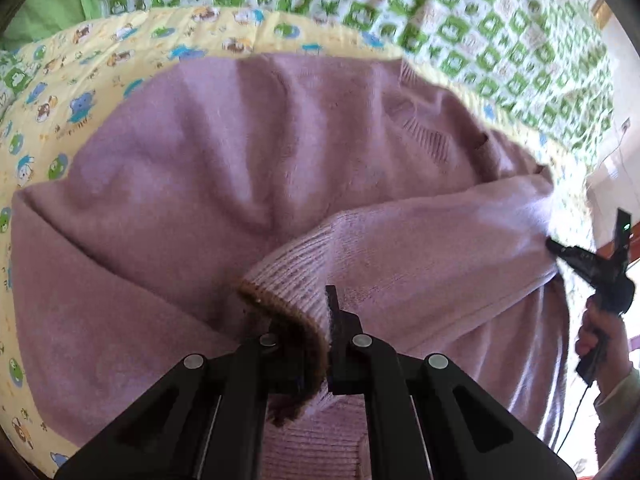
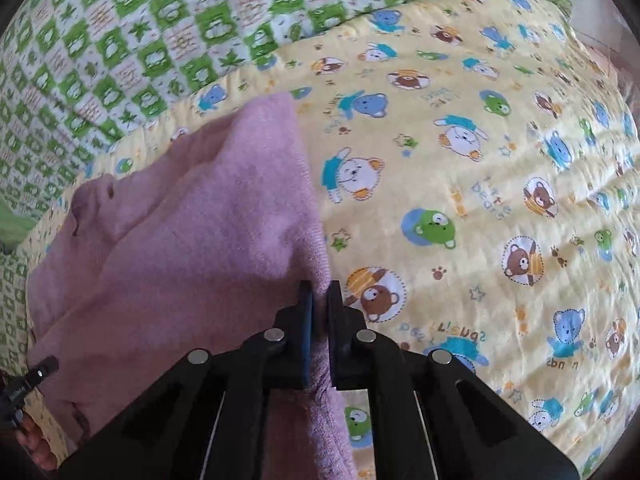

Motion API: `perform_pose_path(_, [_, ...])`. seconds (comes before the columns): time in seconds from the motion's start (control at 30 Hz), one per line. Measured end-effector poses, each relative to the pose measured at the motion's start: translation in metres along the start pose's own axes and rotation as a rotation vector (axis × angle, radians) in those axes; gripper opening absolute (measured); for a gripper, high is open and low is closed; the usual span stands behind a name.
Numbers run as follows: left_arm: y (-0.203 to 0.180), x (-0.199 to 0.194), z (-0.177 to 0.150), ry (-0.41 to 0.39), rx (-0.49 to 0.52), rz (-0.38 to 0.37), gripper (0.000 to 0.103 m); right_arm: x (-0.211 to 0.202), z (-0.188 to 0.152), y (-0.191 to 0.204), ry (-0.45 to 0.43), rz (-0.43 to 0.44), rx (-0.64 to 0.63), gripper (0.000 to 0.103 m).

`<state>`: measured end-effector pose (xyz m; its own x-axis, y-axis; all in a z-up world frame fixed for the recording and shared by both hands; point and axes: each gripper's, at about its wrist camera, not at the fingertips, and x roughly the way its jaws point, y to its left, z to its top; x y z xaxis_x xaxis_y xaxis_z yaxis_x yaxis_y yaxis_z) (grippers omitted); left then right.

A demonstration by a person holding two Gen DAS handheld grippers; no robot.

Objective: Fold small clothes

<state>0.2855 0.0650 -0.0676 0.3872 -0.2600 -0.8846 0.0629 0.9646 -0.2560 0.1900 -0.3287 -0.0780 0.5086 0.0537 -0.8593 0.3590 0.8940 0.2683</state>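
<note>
Here the left tongs (image 1: 316, 332) pinch the ribbed cuff (image 1: 280, 280) of the mauve sweater (image 1: 180, 168) spread on the bear-print quilt (image 1: 60, 92), while the right tongs (image 2: 319, 312) clamp its side edge (image 2: 316, 240), thin grips that could slip if tugged.

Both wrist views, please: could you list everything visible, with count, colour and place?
sweater: one, mauve-pink knit, brown-edged cuff, spread on the yellow quilt, partly lifted.
yellow quilt: one, pale yellow with bear print, under the sweater.
green checked cover: one, green and white, beyond the quilt.
left gripper: one, black, fingers shut on the sleeve cuff.
right gripper: one, black, fingers shut on the sweater's edge.
hand: one, holding the right gripper's handle, right edge of left view.
</note>
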Motion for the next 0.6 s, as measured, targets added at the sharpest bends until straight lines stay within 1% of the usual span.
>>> perform_pose_path(0.07, [0.004,0.004,-0.004,0.023,-0.006,0.003,0.008,0.000,0.001,0.006,-0.001,-0.009,0.001,0.006])
perform_pose_path(0.1, [0.007,0.003,-0.006,0.026,-0.012,0.000,0.013,-0.001,0.000,0.009,0.014,0.004,0.000,0.006])
perform_pose_path(0.13, [0.010,0.001,-0.008,0.029,-0.019,-0.002,0.016,-0.001,0.000,0.012,0.032,0.010,-0.007,0.007])
perform_pose_path(0.17, [0.016,-0.006,-0.011,0.032,-0.041,-0.005,0.020,-0.005,0.000,0.017,0.036,0.000,-0.019,0.010])
perform_pose_path(0.2, [0.020,-0.012,-0.014,0.028,-0.057,-0.013,0.025,-0.012,0.000,0.024,0.025,-0.023,-0.036,0.010])
perform_pose_path(0.27, [0.032,-0.032,-0.023,-0.002,-0.088,-0.024,0.029,-0.030,-0.002,0.035,-0.012,-0.029,-0.061,0.017])
perform_pose_path(0.3, [0.036,-0.040,-0.026,-0.017,-0.098,-0.022,0.033,-0.041,-0.004,0.043,-0.036,-0.003,-0.071,0.020])
perform_pose_path(0.33, [0.041,-0.049,-0.030,-0.033,-0.110,-0.021,0.035,-0.051,-0.009,0.050,-0.053,0.032,-0.082,0.027])
perform_pose_path(0.37, [0.047,-0.059,-0.034,-0.047,-0.124,-0.017,0.039,-0.060,-0.015,0.061,-0.064,0.076,-0.103,0.038])
perform_pose_path(0.43, [0.061,-0.078,-0.046,-0.079,-0.156,0.005,0.042,-0.074,-0.030,0.082,-0.071,0.139,-0.158,0.046])
perform_pose_path(0.47, [0.065,-0.085,-0.051,-0.086,-0.167,0.010,0.042,-0.078,-0.038,0.093,-0.065,0.180,-0.178,0.046])
perform_pose_path(0.5, [0.074,-0.092,-0.058,-0.095,-0.190,0.017,0.042,-0.079,-0.049,0.106,-0.038,0.240,-0.201,0.046])
perform_pose_path(0.57, [0.083,-0.100,-0.065,-0.098,-0.207,0.027,0.042,-0.077,-0.067,0.128,0.022,0.314,-0.230,0.046])
perform_pose_path(0.6, [0.089,-0.103,-0.072,-0.099,-0.212,0.044,0.043,-0.074,-0.076,0.138,0.049,0.344,-0.241,0.046])
